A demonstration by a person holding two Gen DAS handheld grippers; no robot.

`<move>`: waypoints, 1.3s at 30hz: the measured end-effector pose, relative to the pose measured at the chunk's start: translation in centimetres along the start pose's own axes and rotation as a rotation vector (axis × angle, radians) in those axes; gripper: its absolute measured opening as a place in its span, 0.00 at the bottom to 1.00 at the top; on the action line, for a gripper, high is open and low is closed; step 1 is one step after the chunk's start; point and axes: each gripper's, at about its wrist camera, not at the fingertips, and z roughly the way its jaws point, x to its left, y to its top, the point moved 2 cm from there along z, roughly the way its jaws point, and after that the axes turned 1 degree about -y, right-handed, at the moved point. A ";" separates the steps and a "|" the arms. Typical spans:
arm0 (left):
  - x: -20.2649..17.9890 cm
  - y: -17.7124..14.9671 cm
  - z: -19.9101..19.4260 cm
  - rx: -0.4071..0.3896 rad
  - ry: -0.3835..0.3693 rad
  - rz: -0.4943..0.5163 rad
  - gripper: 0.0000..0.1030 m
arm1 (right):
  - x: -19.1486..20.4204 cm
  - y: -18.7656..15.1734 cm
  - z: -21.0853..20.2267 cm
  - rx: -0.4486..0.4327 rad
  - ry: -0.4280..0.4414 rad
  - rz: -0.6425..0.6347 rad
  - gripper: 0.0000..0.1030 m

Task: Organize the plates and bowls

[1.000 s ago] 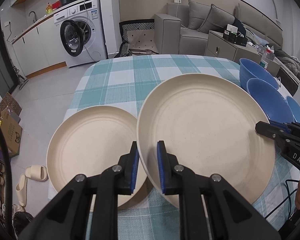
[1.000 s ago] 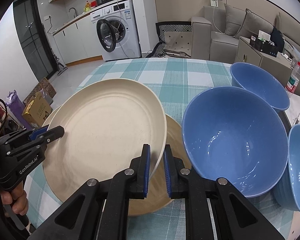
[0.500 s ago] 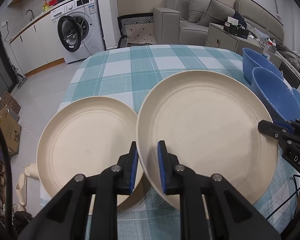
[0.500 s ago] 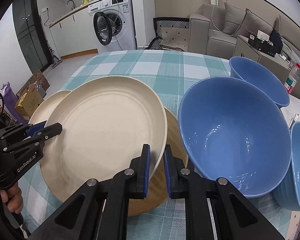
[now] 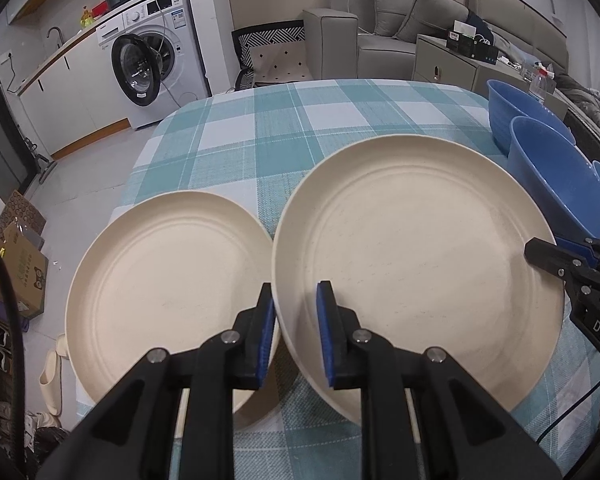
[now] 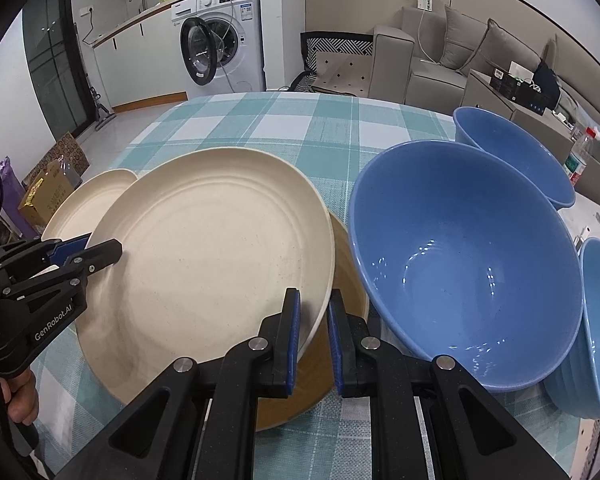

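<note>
Right wrist view only: tan plate (image 6: 348, 344) under cream plate (image 6: 204, 264), both grippers' fingers (image 6: 290, 340) clamped on its rim.

**Cream plates and blue bowls on the checked surface**

A large cream plate (image 5: 416, 264) is raised and tilted above a tan plate (image 6: 350, 280). A second cream plate (image 5: 168, 300) overhangs the surface's left edge. Three blue bowls sit toward the right edge: a big one (image 6: 468, 264), one behind it (image 6: 516, 152), and one in front (image 6: 598, 328).

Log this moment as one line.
left claw: shut on large round cream plate | right claw: shut on same plate | tan plate beneath
</note>
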 end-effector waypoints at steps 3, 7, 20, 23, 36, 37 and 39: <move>-0.2 0.0 0.2 0.001 0.006 0.009 0.18 | 0.1 -0.2 0.0 -0.004 -0.018 -0.011 0.13; -0.4 0.1 0.3 0.003 0.010 0.018 0.18 | 0.4 -0.4 0.1 -0.011 -0.047 -0.030 0.15; -1.2 0.1 0.8 0.010 0.011 0.038 0.20 | 0.4 -1.0 -0.3 -0.033 -0.126 -0.076 0.16; -1.4 0.1 0.8 0.008 0.016 0.040 0.20 | 0.5 -1.2 -0.2 -0.035 -0.140 -0.089 0.17; -2.0 -0.2 1.1 0.004 0.032 0.064 0.20 | 0.7 -1.7 0.4 -0.022 -0.165 -0.098 0.19; -2.0 -0.2 1.1 0.005 0.031 0.063 0.20 | 0.7 -1.7 0.5 -0.020 -0.165 -0.098 0.19; -2.0 -0.2 1.2 0.008 0.031 0.064 0.20 | 0.7 -1.8 0.7 -0.017 -0.167 -0.097 0.19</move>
